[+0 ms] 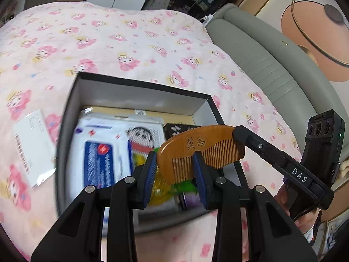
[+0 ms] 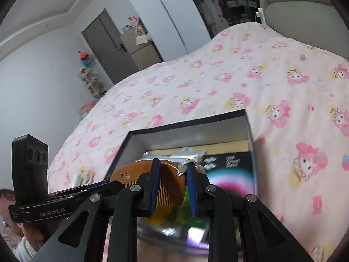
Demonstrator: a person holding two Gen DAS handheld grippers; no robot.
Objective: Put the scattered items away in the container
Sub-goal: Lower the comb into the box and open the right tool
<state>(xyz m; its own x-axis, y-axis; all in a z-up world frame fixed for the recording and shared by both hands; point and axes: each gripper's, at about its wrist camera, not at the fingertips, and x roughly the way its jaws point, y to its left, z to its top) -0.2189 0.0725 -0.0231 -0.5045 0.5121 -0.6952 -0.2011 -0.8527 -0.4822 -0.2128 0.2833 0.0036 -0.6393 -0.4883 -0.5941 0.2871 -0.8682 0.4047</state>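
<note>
A wooden comb (image 1: 196, 146) with carved characters hangs over the open black box (image 1: 139, 89) on the bed. My left gripper (image 1: 175, 159) has its blue pads closed on the comb's left end. In the right wrist view that gripper (image 2: 118, 185) reaches in from the left onto the comb (image 2: 130, 172). My right gripper (image 2: 172, 163) hovers above the box (image 2: 187, 131) with a thin silver bracelet (image 2: 182, 167) and its pale bead caught at its right fingertip. The comb's right end shows behind its pads. In the left wrist view the right gripper (image 1: 238, 132) overlaps that end.
The box holds a wipes pack (image 1: 98, 152), a black carton (image 2: 229, 159) and yellow and green items. A white card in a clear sleeve (image 1: 30, 144) lies left of the box on the pink blanket (image 1: 130, 43). A grey padded headboard (image 1: 261, 65) runs along the right.
</note>
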